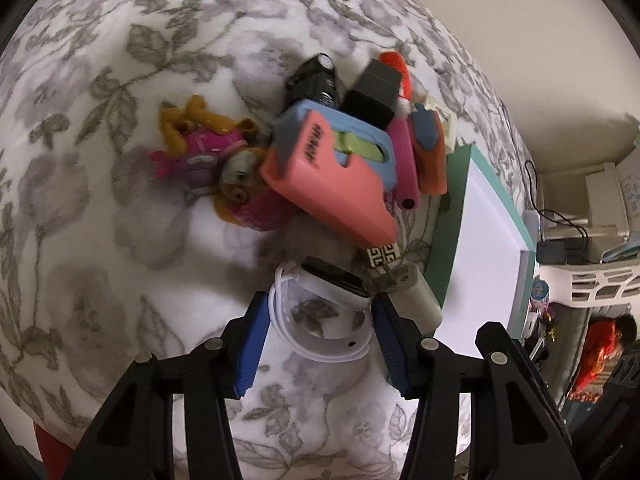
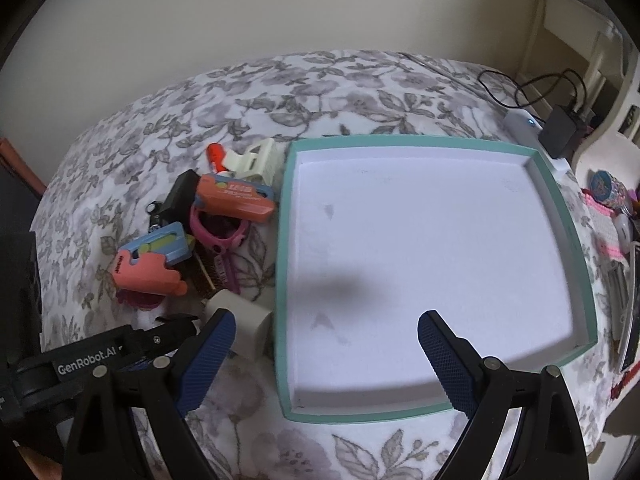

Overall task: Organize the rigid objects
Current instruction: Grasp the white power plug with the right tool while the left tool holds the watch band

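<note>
A: Bedspread (image 2: 360, 92) first — floral, soft, and it is carrying everything. What is sitting on it?

B: Biggest is the teal tray (image 2: 286, 240), lying open with its white floor showing nothing inside. Just left of its wall the pile is lying: a salmon-and-blue toy (image 1: 332, 176) on top, a pup figure (image 1: 224, 164) beside it, a black box (image 1: 374, 88), and a pink watch (image 2: 218, 236) underneath.

A: And nearest the left gripper (image 1: 318, 320)?

B: A white smartwatch (image 1: 332, 292), its dark face tilting up and its strap curling into a loop between the blue pads. The fingers are standing at a middling gap around it; I'm judging them not yet closed on it, though the right pad is looking very near the case.

A: How is it going to handle?

B: Light, I'm guessing. The case is looking stiff and glossy, so possibly slippery; the strap is looking bendy and would be flopping if taken alone. I'd be pinching across the case's sides.

A: The white charger block (image 2: 244, 320)?

B: Lying just beside the tray wall, near the watch.

A: The right gripper (image 2: 326, 352)?

B: Hovering over the tray's near edge, fingers spread wide, holding nothing.
</note>
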A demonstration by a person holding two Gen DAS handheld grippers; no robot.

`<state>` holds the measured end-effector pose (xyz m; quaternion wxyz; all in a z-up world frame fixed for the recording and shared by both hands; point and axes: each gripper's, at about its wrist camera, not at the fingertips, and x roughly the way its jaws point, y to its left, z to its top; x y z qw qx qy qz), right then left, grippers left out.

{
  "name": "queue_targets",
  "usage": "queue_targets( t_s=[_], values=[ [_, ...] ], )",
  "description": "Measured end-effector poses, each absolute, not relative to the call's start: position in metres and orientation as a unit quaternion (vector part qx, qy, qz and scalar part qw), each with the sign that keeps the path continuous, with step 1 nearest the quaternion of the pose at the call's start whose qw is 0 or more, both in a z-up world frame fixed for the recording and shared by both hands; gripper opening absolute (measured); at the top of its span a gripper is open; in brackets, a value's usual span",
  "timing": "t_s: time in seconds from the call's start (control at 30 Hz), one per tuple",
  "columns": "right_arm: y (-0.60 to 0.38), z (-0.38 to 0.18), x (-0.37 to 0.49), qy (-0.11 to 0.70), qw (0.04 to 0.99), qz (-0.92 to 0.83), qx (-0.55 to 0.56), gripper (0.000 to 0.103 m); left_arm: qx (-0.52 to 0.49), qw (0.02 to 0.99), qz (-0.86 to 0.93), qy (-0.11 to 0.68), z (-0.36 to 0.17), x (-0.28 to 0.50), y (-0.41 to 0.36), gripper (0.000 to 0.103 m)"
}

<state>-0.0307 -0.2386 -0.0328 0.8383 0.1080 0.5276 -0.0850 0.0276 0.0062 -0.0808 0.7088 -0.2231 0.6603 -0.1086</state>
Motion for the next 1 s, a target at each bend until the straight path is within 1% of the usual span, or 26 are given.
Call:
queue_targets(
  t_s=[0.13, 0.17, 0.2, 0.23, 0.3, 0.37, 0.43, 0.57, 0.63, 0.7, 0.83, 1.0],
  values=[
    [-0.223, -0.034, -0.026, 0.529, 0.842, -0.054, 0.096, 0.094, -0.199, 0.723, -0.075, 0.657, -0.075, 0.029, 0.02, 0.054],
    [-0.218, -0.035, -0.025, 0.529, 0.842, -0.044, 0.094, 0.092, -0.198, 0.725, -0.07, 0.656, -0.075, 0.03, 0.022, 0.054],
    [-0.215, -0.036, -0.024, 0.53, 0.842, -0.037, 0.092, 0.088, -0.195, 0.727, -0.063, 0.656, -0.075, 0.03, 0.024, 0.054],
    [-0.211, -0.037, -0.023, 0.532, 0.841, -0.029, 0.088, 0.085, -0.188, 0.73, -0.054, 0.654, -0.073, 0.03, 0.026, 0.054],
    [-0.203, -0.04, -0.022, 0.535, 0.841, -0.017, 0.075, 0.083, -0.172, 0.74, -0.035, 0.649, -0.07, 0.03, 0.033, 0.054],
    [-0.197, -0.043, -0.02, 0.538, 0.84, -0.011, 0.064, 0.079, -0.163, 0.747, -0.019, 0.644, -0.066, 0.03, 0.041, 0.054],
    [-0.192, -0.045, -0.019, 0.54, 0.839, 0.001, 0.062, 0.072, -0.163, 0.75, -0.009, 0.641, -0.064, 0.031, 0.046, 0.054],
    [-0.182, -0.046, -0.017, 0.539, 0.841, 0.02, 0.052, 0.069, -0.174, 0.75, 0.001, 0.638, -0.061, 0.028, 0.07, 0.054],
    [-0.178, -0.05, -0.015, 0.543, 0.838, 0.022, 0.045, 0.065, -0.177, 0.75, 0.001, 0.637, -0.06, 0.03, 0.07, 0.054],
    [-0.175, -0.055, -0.013, 0.55, 0.834, 0.02, 0.037, 0.063, -0.176, 0.751, 0.0, 0.636, -0.056, 0.025, 0.079, 0.054],
    [-0.17, -0.061, -0.008, 0.551, 0.834, 0.004, 0.006, 0.063, -0.174, 0.752, 0.001, 0.636, -0.053, 0.019, 0.082, 0.054],
    [-0.177, -0.075, -0.001, 0.574, 0.818, -0.017, 0.017, 0.063, -0.178, 0.752, 0.007, 0.635, -0.054, 0.024, 0.078, 0.054]
  ],
)
